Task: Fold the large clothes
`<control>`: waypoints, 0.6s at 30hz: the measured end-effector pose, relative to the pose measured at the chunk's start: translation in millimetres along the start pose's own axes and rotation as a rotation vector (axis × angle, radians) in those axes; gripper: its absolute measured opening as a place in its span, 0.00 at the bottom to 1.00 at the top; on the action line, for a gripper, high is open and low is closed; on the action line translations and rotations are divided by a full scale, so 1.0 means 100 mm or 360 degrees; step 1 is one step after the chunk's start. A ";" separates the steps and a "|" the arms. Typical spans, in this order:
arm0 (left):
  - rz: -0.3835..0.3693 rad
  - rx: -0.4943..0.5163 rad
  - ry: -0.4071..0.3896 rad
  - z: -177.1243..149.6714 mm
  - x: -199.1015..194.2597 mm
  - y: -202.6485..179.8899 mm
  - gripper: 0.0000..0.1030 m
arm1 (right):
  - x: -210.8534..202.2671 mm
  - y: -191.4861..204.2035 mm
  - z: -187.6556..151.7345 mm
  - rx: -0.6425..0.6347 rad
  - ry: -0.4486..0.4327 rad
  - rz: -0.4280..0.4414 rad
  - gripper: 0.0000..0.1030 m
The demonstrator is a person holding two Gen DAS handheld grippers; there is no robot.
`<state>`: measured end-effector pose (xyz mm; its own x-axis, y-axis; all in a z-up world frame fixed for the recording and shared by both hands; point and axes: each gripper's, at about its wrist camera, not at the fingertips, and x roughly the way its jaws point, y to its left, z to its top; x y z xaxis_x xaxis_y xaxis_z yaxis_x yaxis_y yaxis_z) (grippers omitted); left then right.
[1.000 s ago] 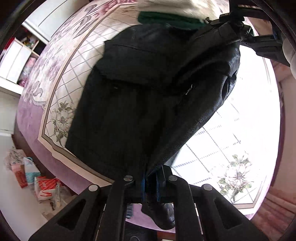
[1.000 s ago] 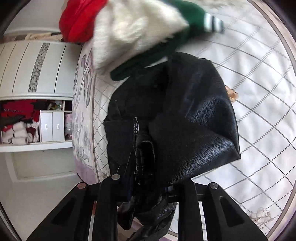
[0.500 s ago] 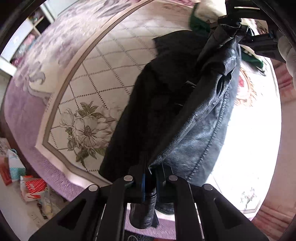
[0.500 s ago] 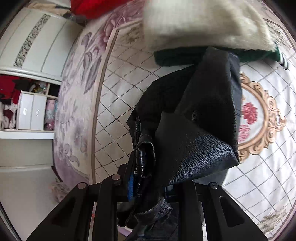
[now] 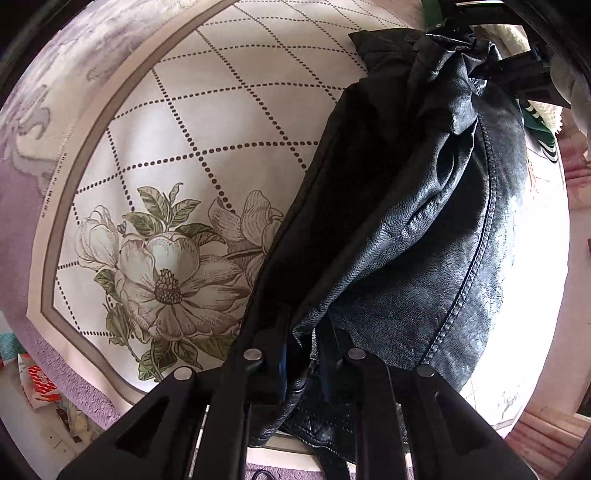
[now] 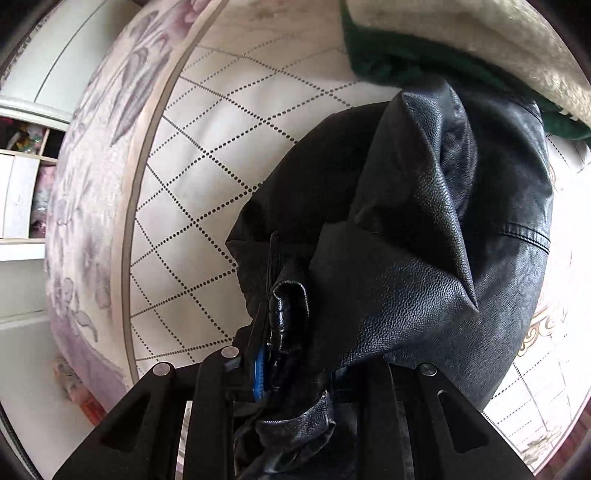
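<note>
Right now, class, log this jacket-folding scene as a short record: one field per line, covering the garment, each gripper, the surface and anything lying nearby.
garment: black leather jacket, bunched and hanging between the two grippers
left gripper: shut on the jacket's edge
right gripper: shut on a folded leather edge
surface: quilted bedspread with dotted diamond lines and a flower print
nearby: green garment under a cream fluffy garment, at the jacket's far end
background: white shelf unit beside the bed

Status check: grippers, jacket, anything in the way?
Left gripper and right gripper both clamped on the black leather jacket. Jacket bunched over the bedspread. Green garment touching its far edge.
</note>
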<state>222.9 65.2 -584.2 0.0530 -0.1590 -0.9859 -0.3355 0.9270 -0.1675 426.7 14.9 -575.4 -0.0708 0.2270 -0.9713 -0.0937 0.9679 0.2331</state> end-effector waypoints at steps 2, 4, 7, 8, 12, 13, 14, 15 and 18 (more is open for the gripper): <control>-0.0018 -0.0004 0.0018 0.03 0.02 0.04 0.14 | 0.00 -0.01 0.01 -0.0003 0.0016 -0.0013 0.26; -0.0036 -0.0011 0.0033 0.04 0.01 0.04 0.15 | -0.01 0.00 0.02 -0.0018 0.0040 -0.0027 0.29; -0.0061 -0.0043 0.0049 0.12 -0.01 0.16 0.20 | -0.03 0.04 0.02 -0.0046 0.0068 -0.0028 0.36; -0.0064 -0.0066 0.0045 0.13 -0.05 0.20 0.21 | -0.04 0.05 0.02 -0.0056 0.0069 -0.0021 0.39; -0.0046 -0.0133 -0.0022 0.15 -0.28 0.31 0.63 | -0.16 0.06 -0.03 -0.0072 0.0084 0.0043 0.48; -0.0062 -0.0161 -0.0047 0.16 -0.36 0.34 0.75 | -0.23 0.04 -0.06 -0.0068 0.0085 0.0083 0.48; -0.0084 -0.0194 -0.0076 0.17 -0.45 0.38 0.76 | -0.30 0.03 -0.08 -0.0068 0.0084 0.0114 0.48; -0.0101 -0.0218 -0.0096 0.18 -0.52 0.40 0.76 | -0.40 0.01 -0.13 -0.0066 0.0069 0.0151 0.50; -0.0133 -0.0269 -0.0136 0.20 -0.72 0.43 0.76 | -0.71 -0.12 -0.27 -0.0060 -0.0027 0.0194 0.59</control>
<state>223.6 123.7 -520.8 0.1648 -0.1969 -0.9665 -0.4790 0.8406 -0.2529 405.8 -16.3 -507.7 -0.0669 0.3450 -0.9362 -0.1224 0.9284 0.3508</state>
